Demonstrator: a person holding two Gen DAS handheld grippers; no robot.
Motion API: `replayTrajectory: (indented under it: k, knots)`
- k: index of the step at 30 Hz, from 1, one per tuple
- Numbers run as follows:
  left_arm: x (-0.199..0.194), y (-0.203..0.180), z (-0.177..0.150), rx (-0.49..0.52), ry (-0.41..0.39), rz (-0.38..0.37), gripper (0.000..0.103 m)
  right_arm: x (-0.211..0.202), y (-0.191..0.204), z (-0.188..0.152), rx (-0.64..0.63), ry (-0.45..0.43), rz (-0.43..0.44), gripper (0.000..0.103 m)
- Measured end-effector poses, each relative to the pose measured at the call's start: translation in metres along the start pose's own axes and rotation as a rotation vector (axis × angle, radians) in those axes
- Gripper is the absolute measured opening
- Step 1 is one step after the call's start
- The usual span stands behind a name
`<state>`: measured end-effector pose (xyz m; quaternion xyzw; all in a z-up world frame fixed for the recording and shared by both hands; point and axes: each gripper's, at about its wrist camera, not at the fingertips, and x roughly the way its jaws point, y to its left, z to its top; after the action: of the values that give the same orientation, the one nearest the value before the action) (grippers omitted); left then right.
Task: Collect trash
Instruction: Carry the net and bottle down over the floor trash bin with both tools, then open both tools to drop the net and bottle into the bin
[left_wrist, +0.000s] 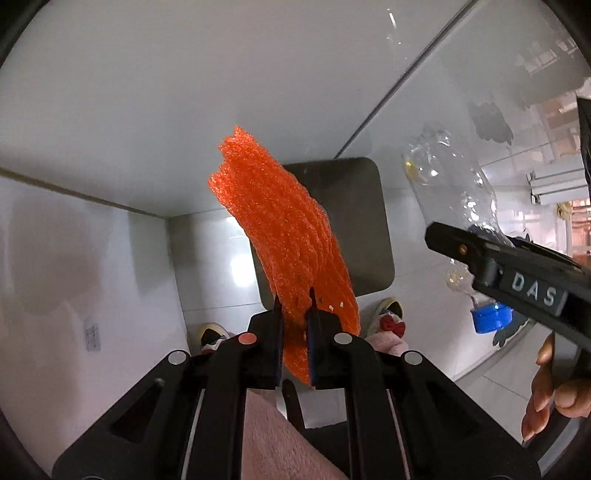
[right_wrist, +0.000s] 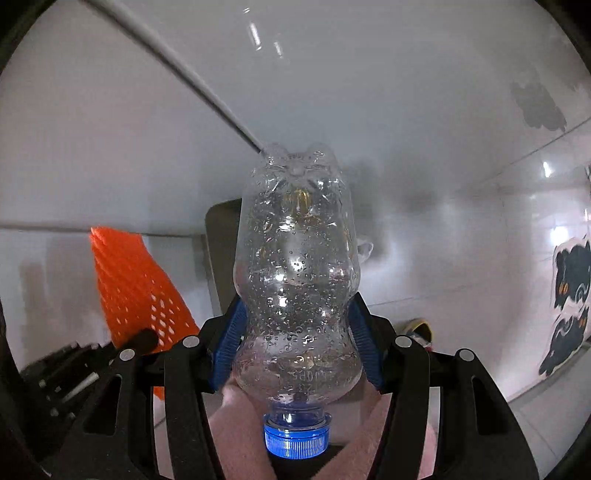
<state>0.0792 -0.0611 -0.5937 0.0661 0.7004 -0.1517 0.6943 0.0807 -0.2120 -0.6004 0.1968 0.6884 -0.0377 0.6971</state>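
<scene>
My left gripper (left_wrist: 294, 295) is shut on an orange foam net sleeve (left_wrist: 280, 229), which sticks up and forward from the jaws; the sleeve also shows in the right wrist view (right_wrist: 136, 288). My right gripper (right_wrist: 295, 332) is shut on a clear plastic bottle (right_wrist: 295, 266) with a blue cap (right_wrist: 297, 439) pointing back toward the camera. In the left wrist view the bottle (left_wrist: 450, 184) and the right gripper (left_wrist: 517, 277) show at the right. A grey metal bin lid (left_wrist: 347, 229) lies on the floor below both grippers.
A white table edge (left_wrist: 74, 192) runs at the left above a white tiled floor (left_wrist: 207, 266). The person's slippered feet (left_wrist: 388, 325) stand by the bin. Cartoon stickers (right_wrist: 569, 288) sit on the floor at the right.
</scene>
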Motion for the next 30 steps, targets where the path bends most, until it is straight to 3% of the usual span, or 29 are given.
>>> replayTrajectory:
  k: [5,7,9,12,14,17,21,30]
  knots:
    - [0.008,-0.005,0.008,0.000,0.015,-0.007,0.013,-0.001,0.001,0.002,0.018,0.016,0.015,0.060]
    - [0.010,-0.005,0.009,0.000,0.015,0.003,0.025,-0.007,0.003,0.005,0.023,0.012,0.022,0.072]
    - [0.009,-0.003,0.008,-0.005,0.005,0.003,0.041,-0.014,0.003,0.007,0.024,0.005,0.023,0.078]
    - [0.003,-0.003,0.010,-0.006,-0.011,0.014,0.056,-0.026,0.006,0.009,0.006,-0.018,-0.003,0.082]
    - [-0.004,-0.003,0.012,-0.011,-0.028,0.029,0.065,-0.036,0.010,0.012,-0.016,-0.036,-0.031,0.083]
    - [-0.021,-0.001,0.011,-0.017,-0.053,0.043,0.075,-0.063,0.013,0.012,-0.055,-0.094,-0.106,0.094]
    - [-0.054,0.001,0.008,-0.028,-0.095,0.055,0.092,-0.096,0.018,0.008,-0.071,-0.131,-0.122,0.100]
    - [-0.155,-0.007,-0.001,-0.018,-0.244,0.062,0.095,-0.179,0.041,-0.020,-0.152,-0.249,-0.114,0.100]
